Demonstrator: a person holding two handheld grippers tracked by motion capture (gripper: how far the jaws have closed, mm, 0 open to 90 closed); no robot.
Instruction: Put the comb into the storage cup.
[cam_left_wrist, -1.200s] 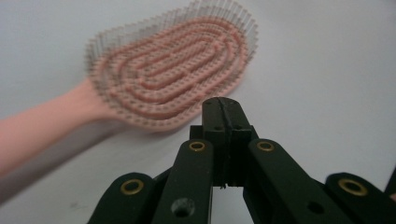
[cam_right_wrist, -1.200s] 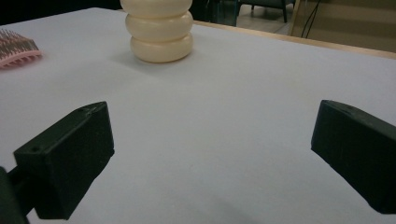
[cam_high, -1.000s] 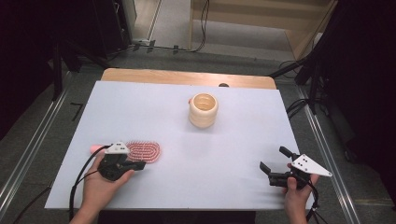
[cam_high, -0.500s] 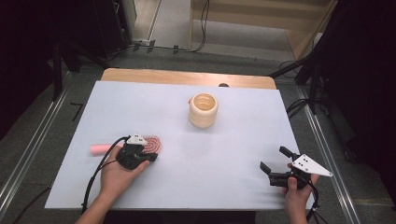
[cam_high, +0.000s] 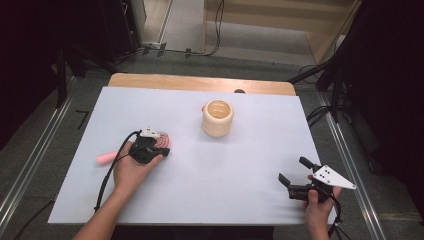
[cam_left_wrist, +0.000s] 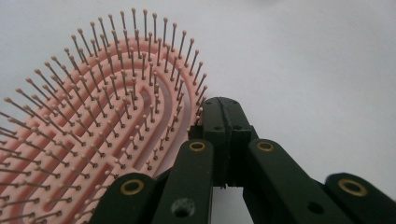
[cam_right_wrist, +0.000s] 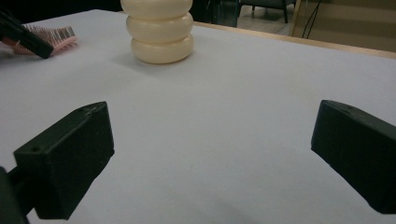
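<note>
From the high view, the left hand-held gripper (cam_high: 159, 149) sits over the pink hairbrush (cam_high: 162, 140), whose handle trails behind it on the table (cam_high: 240, 170); nothing looks lifted, so the brush probably remains to be moved. The left gripper view shows its jaws fully closed, tips meeting at the brush's rim (cam_left_wrist: 93, 121), gripping nothing. In the right gripper view, the right hand-held gripper (cam_right_wrist: 210, 163) stands wide open and empty, with the cream ribbed holder (cam_right_wrist: 159, 30) well ahead.

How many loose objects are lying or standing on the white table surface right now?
2: a pink hairbrush at the left under the left tool, and a cream ribbed cup standing near the far middle.
</note>
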